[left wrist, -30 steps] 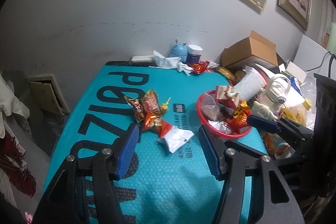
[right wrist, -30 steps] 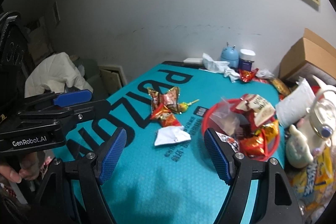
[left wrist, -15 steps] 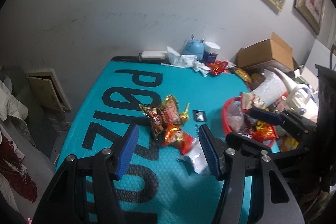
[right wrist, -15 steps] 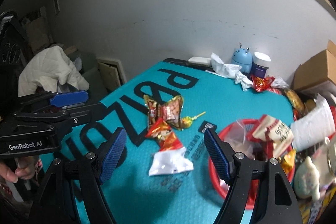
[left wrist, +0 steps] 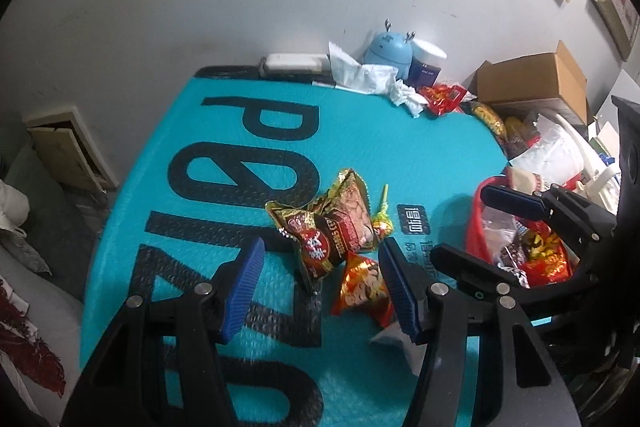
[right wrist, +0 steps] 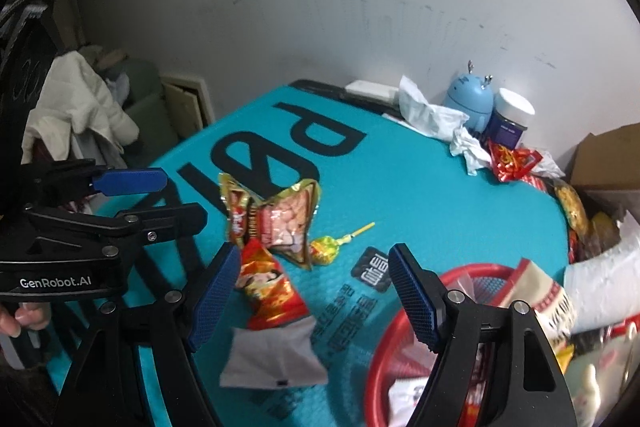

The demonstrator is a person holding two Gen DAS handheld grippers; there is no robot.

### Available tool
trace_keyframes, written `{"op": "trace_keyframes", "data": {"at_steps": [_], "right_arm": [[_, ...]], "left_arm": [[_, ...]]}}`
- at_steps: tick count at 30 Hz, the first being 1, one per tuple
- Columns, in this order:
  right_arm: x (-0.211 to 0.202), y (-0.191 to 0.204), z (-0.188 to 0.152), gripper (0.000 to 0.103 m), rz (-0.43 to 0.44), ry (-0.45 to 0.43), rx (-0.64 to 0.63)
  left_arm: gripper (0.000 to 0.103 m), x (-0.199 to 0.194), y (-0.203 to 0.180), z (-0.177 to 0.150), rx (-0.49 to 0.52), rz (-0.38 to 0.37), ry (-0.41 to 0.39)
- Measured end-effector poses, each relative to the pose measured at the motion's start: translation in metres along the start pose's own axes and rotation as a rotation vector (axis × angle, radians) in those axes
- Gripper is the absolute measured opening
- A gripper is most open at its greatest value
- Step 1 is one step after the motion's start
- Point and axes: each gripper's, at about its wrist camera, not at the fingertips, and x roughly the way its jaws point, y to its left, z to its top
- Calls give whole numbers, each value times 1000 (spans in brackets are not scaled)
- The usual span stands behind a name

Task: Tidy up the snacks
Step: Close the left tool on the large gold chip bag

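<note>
**Loose snacks beside red basket; both grippers empty**

While the snack packets (left wrist: 328, 227) lie loose on the teal mat (left wrist: 248, 131), just left of the red basket (right wrist: 404, 331), nothing is gripped. The cluster comprises two gold-edged brown packets touching each other, an orange-red packet (right wrist: 268, 291) just nearer the cameras, and a white packet (right wrist: 272, 359) nearer still, overlapped by the orange-red one. A yellow lollipop (right wrist: 332, 247) lies between the cluster and the basket, beside a black printed label on the mat. The basket already holds several wrapped snacks.

The left gripper (left wrist: 320, 287) hovers on the far side of the cluster from the basket, jaws wide apart, the brown and orange-red packets showing between them. The right gripper (right wrist: 316, 291) sits over the basket's left rim, jaws likewise apart and holding nothing.

Beyond the basket, at the mat's far edge, stand a pale blue gadget (left wrist: 390, 51), a white-lidded jar (right wrist: 510, 119), crumpled tissue and a red wrapper (left wrist: 444, 97). A cardboard box (left wrist: 536, 79) sits right of these.
</note>
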Motion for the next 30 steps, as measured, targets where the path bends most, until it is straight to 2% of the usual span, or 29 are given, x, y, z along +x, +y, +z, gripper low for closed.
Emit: {"op": "trace_keyframes", "data": {"at_steps": [3,12,15,20,24,30], "right_arm": [[14,-4,1,66,-4,27,1],[24,-16,1,66,-19,29,12],[27,-19,1,66,-20,35,17],[34,-20,0,66,-14,47,12],[38,-19,0,66,-11,54,7],[43,-17,1,66,-22,71,-11]], "left_arm": [[58,17,3,4,-12,-28,29],[58,70,13,11,-75,-132,124],[58,83,13,12,-70,-133,144],[58,92,12,15,-61,-168,140],[58,96,13,15,-61,-170,103],[50,89,17,12,-55,-160,87]]}}
